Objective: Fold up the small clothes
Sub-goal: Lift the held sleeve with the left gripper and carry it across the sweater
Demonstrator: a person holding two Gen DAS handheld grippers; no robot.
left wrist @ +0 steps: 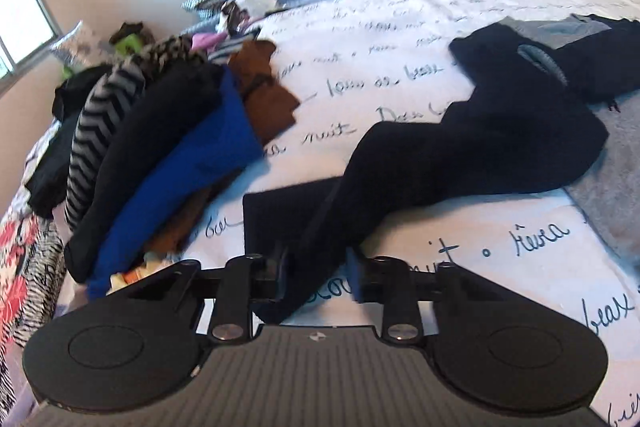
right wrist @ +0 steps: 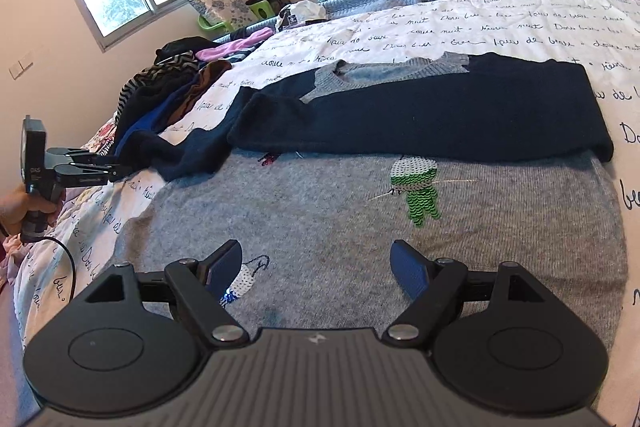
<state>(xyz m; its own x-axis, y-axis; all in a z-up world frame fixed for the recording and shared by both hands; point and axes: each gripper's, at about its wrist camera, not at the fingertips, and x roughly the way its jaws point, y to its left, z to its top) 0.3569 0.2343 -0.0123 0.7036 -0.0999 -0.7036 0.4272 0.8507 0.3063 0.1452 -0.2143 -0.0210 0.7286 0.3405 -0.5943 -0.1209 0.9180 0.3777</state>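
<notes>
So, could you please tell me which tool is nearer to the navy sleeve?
Left. The left tool is closed on the navy sleeve at its cuff end; the right tool hangs open over the grey sweater, well away from it.

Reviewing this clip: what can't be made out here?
- Left wrist view: whether the left claw actually pinches the navy sleeve; motion blur.
- Right wrist view: the grey sweater hem; the right claw body covers it.
- Right wrist view: the left claw tips; hidden by the sleeve.
</notes>
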